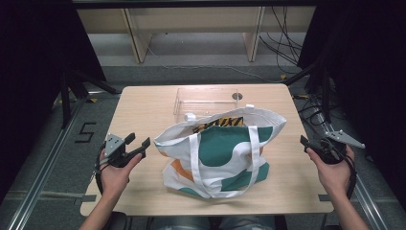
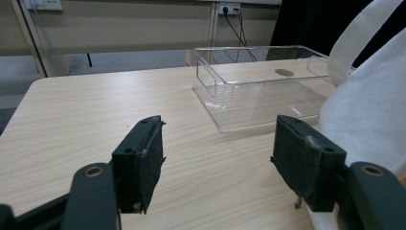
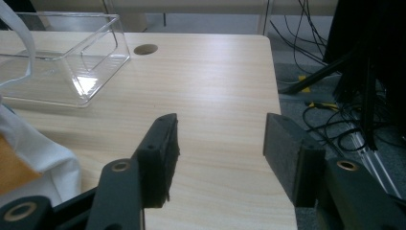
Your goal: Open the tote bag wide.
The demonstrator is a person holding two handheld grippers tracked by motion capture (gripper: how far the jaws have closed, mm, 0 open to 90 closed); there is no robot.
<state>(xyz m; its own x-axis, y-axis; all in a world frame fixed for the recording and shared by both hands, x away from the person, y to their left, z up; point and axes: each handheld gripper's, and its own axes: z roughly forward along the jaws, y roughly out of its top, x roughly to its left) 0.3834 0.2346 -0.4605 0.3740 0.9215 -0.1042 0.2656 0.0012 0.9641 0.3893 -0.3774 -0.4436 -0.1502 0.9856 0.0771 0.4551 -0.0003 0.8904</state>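
We hold the left claw (image 1: 138,142) and right claw (image 1: 306,142) open and empty, flanking the tote bag (image 1: 218,155) on the table (image 1: 143,103).

A light wooden table (image 1: 143,103) carries a white tote bag (image 1: 218,158) with green and orange shapes, between the two grippers, and a clear plastic bin (image 1: 206,103) beyond the bag.

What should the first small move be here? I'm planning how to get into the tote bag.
Probably bring the left gripper in to the tote bag's near rim. Both grippers stand open and empty, one on each side of the bag; the right gripper sits farther off. The clear bin waits behind.
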